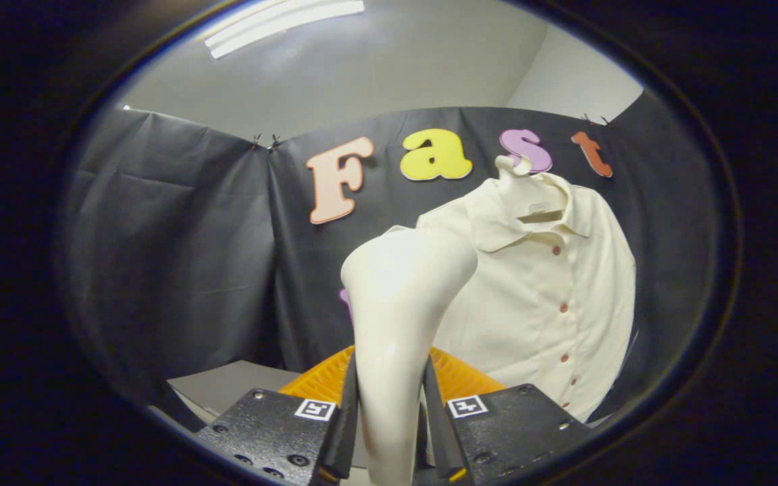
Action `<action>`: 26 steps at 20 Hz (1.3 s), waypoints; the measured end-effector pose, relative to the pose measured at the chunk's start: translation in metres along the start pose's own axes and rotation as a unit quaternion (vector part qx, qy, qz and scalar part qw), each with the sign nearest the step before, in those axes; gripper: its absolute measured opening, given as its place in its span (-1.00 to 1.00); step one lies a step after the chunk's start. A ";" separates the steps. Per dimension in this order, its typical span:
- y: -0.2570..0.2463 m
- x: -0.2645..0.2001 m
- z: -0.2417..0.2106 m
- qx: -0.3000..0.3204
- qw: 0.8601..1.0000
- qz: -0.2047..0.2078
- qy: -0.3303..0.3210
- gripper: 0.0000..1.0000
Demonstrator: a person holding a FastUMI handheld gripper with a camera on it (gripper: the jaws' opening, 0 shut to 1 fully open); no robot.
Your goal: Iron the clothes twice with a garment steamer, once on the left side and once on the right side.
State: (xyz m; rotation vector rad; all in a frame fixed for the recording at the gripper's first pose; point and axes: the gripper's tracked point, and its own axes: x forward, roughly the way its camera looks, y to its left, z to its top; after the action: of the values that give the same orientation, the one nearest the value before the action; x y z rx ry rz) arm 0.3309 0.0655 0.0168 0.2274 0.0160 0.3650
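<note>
While clamped: steamer (399, 317) in hand-held gripper (389, 412).

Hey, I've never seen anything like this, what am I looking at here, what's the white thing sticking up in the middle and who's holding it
This picture comes from a small wide-angle camera mounted on a handheld gripper, a two-finger clamp that a person carries. The camera looks forward along the two fingers, which you see at the bottom.

The white thing rising between the fingers is a garment steamer. Both fingers press against its handle, so the gripper is holding it upright, with its head bent toward the clothes.

Beyond the steamer, a cream button-up shirt hangs on a hanger in front of the booth's black cloth wall. Just behind the fingers sits something orange and ribbed; I can't tell what it is. A grey surface lies below.
</note>
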 end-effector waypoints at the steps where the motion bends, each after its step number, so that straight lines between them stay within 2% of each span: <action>1: -0.019 0.004 0.004 0.005 1.000 -0.017 -0.005 -0.08; 4: -0.064 0.013 0.014 0.015 0.998 -0.056 -0.017 -0.09; 9: -0.103 0.042 -0.004 0.013 0.996 -0.093 0.009 -0.09; 16: -0.091 0.077 -0.049 0.024 0.996 -0.072 0.038 -0.08; 19: -0.092 0.074 -0.061 0.009 0.996 -0.081 0.036 -0.08; 26: -0.084 0.066 -0.106 0.008 0.995 -0.074 0.070 -0.08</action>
State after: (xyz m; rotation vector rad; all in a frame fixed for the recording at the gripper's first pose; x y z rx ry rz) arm 0.4159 0.0352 -0.1036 0.2149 0.1740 0.2336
